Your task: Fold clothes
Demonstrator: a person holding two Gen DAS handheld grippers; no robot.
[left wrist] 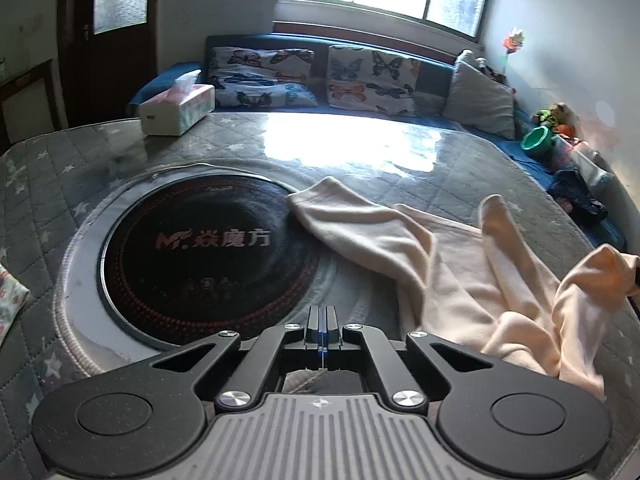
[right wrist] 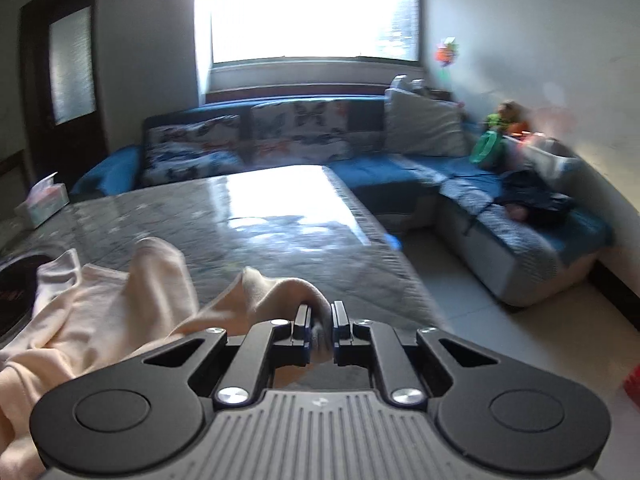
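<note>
A cream garment (left wrist: 452, 264) lies crumpled on the quilted table, one sleeve reaching left over the black round hotplate (left wrist: 200, 256). My left gripper (left wrist: 321, 312) is shut and empty, hovering above the table left of the garment. My right gripper (right wrist: 321, 312) is shut on a bunched edge of the cream garment (right wrist: 120, 312) and lifts it off the table at the right side; that lifted corner shows at the far right of the left wrist view.
A tissue box (left wrist: 178, 108) stands at the table's far left. A blue sofa (right wrist: 400, 168) with butterfly cushions (left wrist: 264, 76) runs behind and to the right, with toys and dark clothes on it. The table's right edge (right wrist: 384, 236) drops to the tiled floor.
</note>
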